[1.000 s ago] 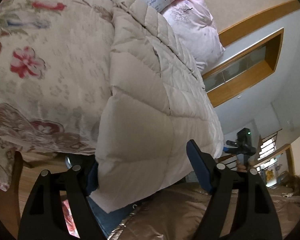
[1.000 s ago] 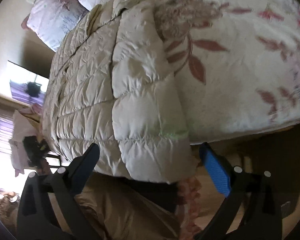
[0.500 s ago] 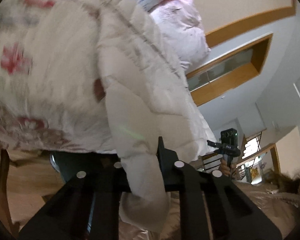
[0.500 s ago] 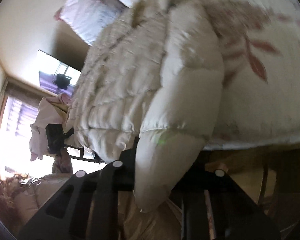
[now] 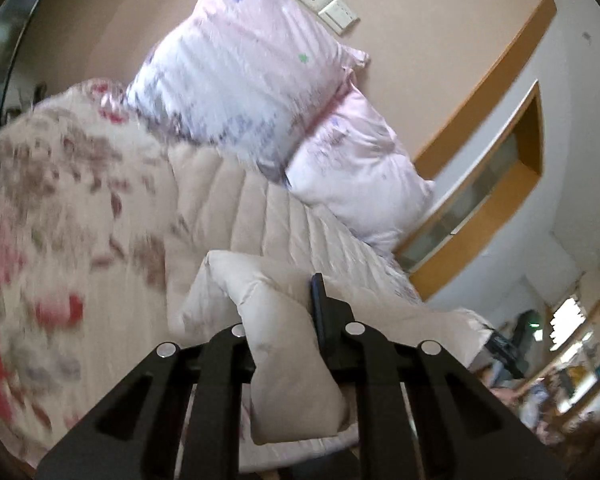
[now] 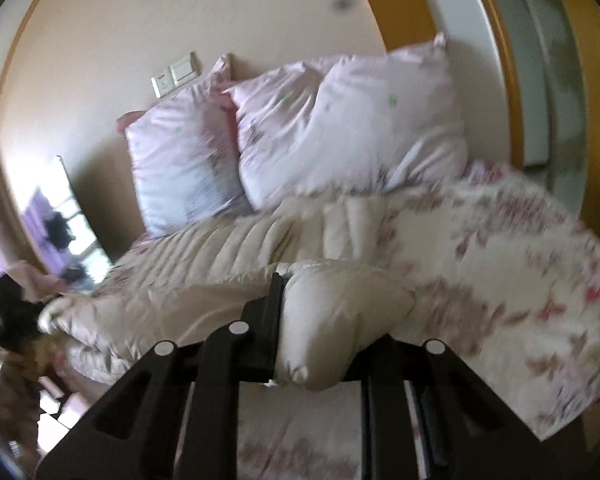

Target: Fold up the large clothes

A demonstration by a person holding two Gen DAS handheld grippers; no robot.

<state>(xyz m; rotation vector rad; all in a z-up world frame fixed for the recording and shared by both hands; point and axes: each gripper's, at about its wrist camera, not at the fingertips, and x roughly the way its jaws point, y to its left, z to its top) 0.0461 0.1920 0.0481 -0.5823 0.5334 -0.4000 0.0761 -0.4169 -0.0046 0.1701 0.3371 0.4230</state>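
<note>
— Beige wall point(image 5: 420, 60) behind the bed, with a pale switch plate point(image 5: 326, 0) on it and two pink pillows point(image 6: 300, 148) leaning at the head. That is what both wrist cameras give me. What do you need?

— Where is the garment?

— On the bed. I see a cream quilted down coat point(image 5: 268, 224) lying lengthwise over a floral bedspread point(image 5: 60, 216), its far end reaching right up to the pillows. The near end is raised off the bed and bent back toward the rest of the coat.

— How does it look?

— Puffy, with stitched channels running across it; pale beige, slightly shiny, creased where it bends. Both views are blurred, the bedspread most of all.

— And your left side?

— On my left gripper point(image 5: 284, 320), the black fingers point(image 5: 320, 312) are closed onto a thick bunch of the coat's hem; the padding bulges out above and hangs down below them.

— The right one?

— Same story. My right gripper point(image 6: 316, 320) is clamped on the other hem corner, and a fat pillow-like lobe of the coat swells out to the right of the one finger I can see.

— Anything else in frame?

— A wood-framed opening point(image 5: 496, 200) to the right of the bed in the left view, and a bright window point(image 6: 56, 220) far left in the right view.
</note>
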